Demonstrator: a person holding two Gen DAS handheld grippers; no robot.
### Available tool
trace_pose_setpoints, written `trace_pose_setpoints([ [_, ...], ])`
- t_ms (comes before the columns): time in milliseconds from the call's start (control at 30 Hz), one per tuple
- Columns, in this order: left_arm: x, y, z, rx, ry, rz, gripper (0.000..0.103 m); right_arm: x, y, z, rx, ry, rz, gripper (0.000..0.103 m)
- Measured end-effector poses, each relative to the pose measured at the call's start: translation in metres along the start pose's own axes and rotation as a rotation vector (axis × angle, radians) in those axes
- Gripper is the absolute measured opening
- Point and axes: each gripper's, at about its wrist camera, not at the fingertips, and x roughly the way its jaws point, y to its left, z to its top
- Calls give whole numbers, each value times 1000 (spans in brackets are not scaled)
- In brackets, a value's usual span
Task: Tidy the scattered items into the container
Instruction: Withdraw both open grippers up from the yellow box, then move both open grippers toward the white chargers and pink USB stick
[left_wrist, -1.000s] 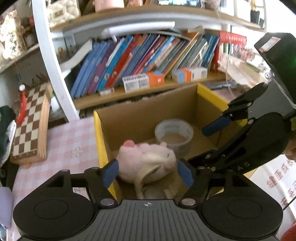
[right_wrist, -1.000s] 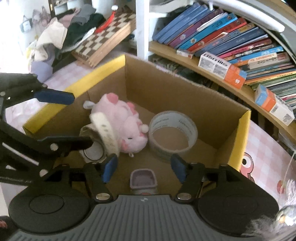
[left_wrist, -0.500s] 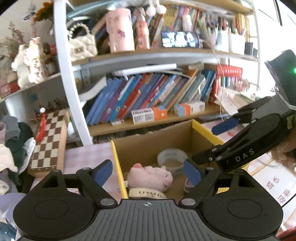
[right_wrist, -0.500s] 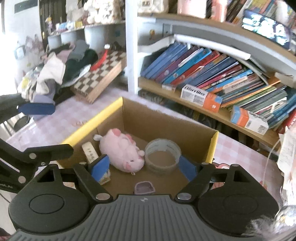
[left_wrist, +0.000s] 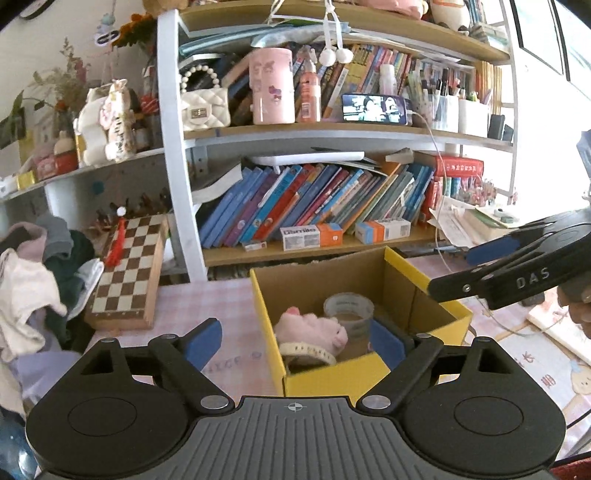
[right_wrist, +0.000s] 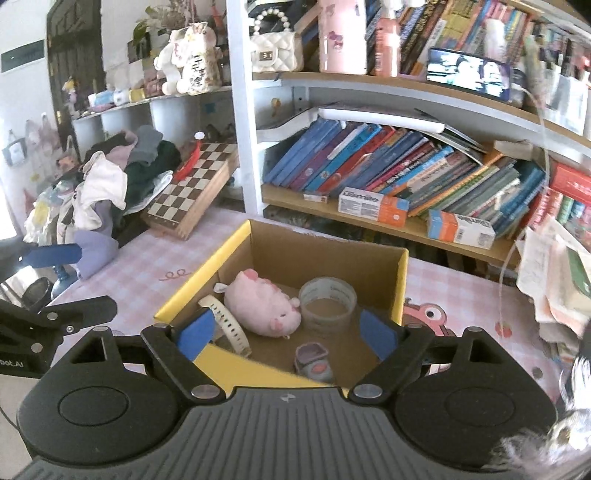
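A cardboard box with yellow rims (left_wrist: 365, 373) (right_wrist: 195, 288) stands on the pink checked table. Inside lie a pink plush pig (left_wrist: 314, 328) (right_wrist: 262, 306), a tape roll (left_wrist: 349, 310) (right_wrist: 327, 299), a cream strap (left_wrist: 308, 350) (right_wrist: 225, 321) and a small purple item (right_wrist: 314, 363). My left gripper (left_wrist: 293, 341) is open and empty, held above and in front of the box. My right gripper (right_wrist: 286, 332) is open and empty, above the box's near side. Each gripper shows at the edge of the other's view.
A bookshelf with leaning books (left_wrist: 314, 203) and small cartons stands right behind the box. A folded chessboard (left_wrist: 129, 273) (right_wrist: 195, 188) leans at the left, beside a pile of clothes (left_wrist: 33, 280) (right_wrist: 107, 177). Papers (right_wrist: 554, 273) are stacked at the right.
Both grippers have pulled up and back from inside the box, so the box now looks smaller and the upper shelves show. The items stay in the box.
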Motion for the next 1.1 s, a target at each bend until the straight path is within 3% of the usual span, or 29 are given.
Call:
trace_pose_setpoints([
  [500,-52,8,-54,-58,65,6,90,-49,32,-74,98,47,-128,88],
  [900,-67,4,-100,-78,141,45,90,-58,55,-145,139,117,-221,89],
  [1100,-69,-8,-118,-63,170,25,90,-58,79,-176,84,101,-251,89],
])
